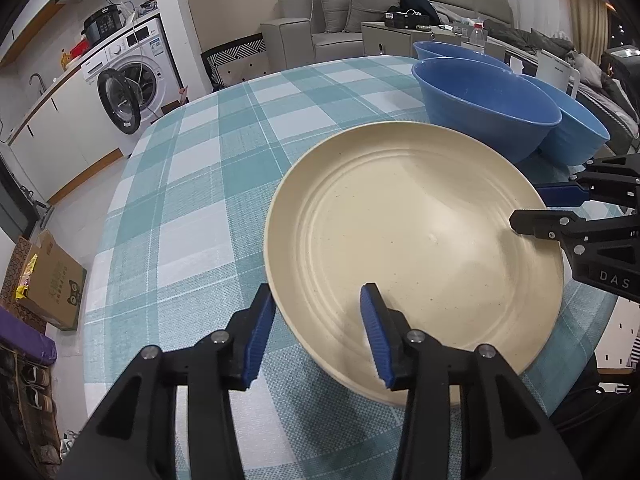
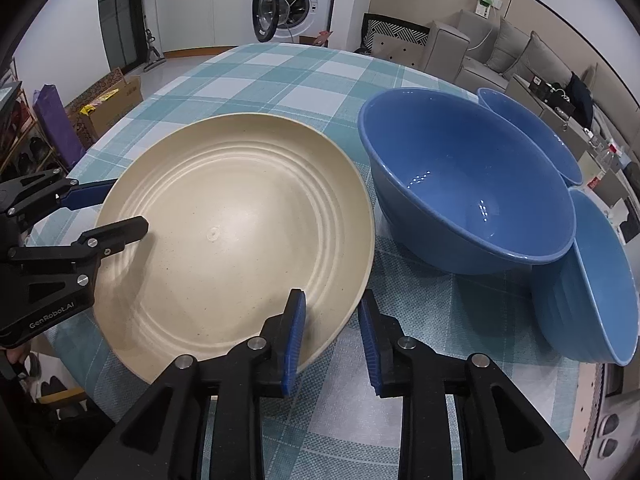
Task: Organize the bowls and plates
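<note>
A large cream plate [image 1: 412, 248] lies on the checked tablecloth; it also shows in the right wrist view [image 2: 236, 236]. My left gripper [image 1: 318, 332] is open, its jaws straddling the plate's near-left rim. My right gripper [image 2: 332, 340] is open, its jaws straddling the plate's opposite rim. Each gripper shows in the other's view, the right one [image 1: 532, 208] and the left one [image 2: 128, 208]. Three blue bowls stand beside the plate: a big one [image 2: 468, 184], one behind it [image 2: 532, 132] and one tilted against it [image 2: 600, 280].
The round table [image 1: 192, 184] with a teal checked cloth drops off at its edges. A washing machine [image 1: 132, 76], a sofa [image 1: 352, 12], a cardboard box [image 1: 52, 280] and a shoe rack stand around the table on the floor.
</note>
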Demonstrator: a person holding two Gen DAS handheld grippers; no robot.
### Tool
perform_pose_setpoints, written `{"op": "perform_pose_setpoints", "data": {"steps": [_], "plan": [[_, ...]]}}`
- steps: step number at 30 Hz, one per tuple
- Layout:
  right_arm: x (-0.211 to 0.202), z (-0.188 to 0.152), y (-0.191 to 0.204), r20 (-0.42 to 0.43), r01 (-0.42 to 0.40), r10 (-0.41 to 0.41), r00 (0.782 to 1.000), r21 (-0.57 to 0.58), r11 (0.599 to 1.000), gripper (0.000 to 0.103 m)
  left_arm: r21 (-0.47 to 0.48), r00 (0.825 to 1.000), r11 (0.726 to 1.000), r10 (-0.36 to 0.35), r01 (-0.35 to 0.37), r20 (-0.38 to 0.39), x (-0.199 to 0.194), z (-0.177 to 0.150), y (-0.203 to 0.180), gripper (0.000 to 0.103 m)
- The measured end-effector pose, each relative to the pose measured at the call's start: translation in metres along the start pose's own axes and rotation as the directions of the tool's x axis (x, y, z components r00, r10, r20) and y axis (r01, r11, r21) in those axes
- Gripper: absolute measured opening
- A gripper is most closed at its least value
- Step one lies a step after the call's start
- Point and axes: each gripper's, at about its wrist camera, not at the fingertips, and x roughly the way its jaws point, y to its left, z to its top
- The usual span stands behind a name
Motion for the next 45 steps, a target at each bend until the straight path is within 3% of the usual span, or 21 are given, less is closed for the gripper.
{"op": "perform_pose_setpoints", "data": {"steps": [3, 7, 11, 14, 15, 16, 20, 25, 35, 45], "plan": [[-0.001, 0.000, -0.004, 0.000, -0.030, 0.030, 1.000, 0.014, 0.999, 0.028, -0.011, 1.000, 1.000, -0.019, 0.019, 0.005, -0.001, 0.001, 0.001, 0.053], [-0.004, -0.001, -0.004, 0.010, -0.069, 0.069, 0.998, 0.017, 0.997, 0.037, -0.023, 1.000, 0.999, -0.026, 0.026, 0.013, -0.003, 0.002, 0.003, 0.054], [-0.009, -0.001, -0.006, 0.028, -0.096, 0.095, 0.995, 0.016, 0.995, 0.053, -0.047, 0.999, 0.998, -0.039, 0.040, 0.017, -0.004, 0.003, 0.006, 0.055], [-0.013, -0.002, -0.007, 0.045, -0.129, 0.129, 0.991, -0.001, 0.992, 0.080, -0.064, 0.998, 0.997, -0.050, 0.052, 0.031, -0.007, 0.004, 0.008, 0.056], [-0.016, -0.002, -0.007, 0.056, -0.135, 0.135, 0.989, -0.004, 0.991, 0.084, -0.067, 0.998, 0.996, -0.055, 0.057, 0.036, -0.008, 0.005, 0.008, 0.056], [-0.018, -0.003, -0.008, 0.067, -0.140, 0.140, 0.988, -0.008, 0.990, 0.084, -0.070, 0.997, 0.995, -0.062, 0.065, 0.041, -0.009, 0.005, 0.009, 0.059], [-0.021, -0.005, -0.011, 0.073, -0.151, 0.152, 0.986, -0.018, 0.988, 0.090, -0.074, 0.995, 0.995, -0.059, 0.065, 0.078, -0.016, 0.007, 0.007, 0.091], [-0.023, -0.011, -0.014, 0.095, -0.173, 0.174, 0.980, -0.024, 0.985, 0.099, -0.056, 0.992, 0.996, -0.059, 0.065, 0.108, -0.023, 0.010, 0.000, 0.101], [-0.030, -0.018, -0.023, 0.125, -0.212, 0.212, 0.969, -0.013, 0.977, 0.102, -0.079, 0.993, 0.996, -0.033, 0.042, 0.112, -0.023, 0.013, -0.008, 0.103], [-0.049, -0.023, -0.033, 0.163, -0.229, 0.229, 0.960, -0.019, 0.973, 0.102, -0.100, 0.989, 0.991, -0.075, 0.088, 0.123, -0.028, 0.020, -0.012, 0.103]]}}
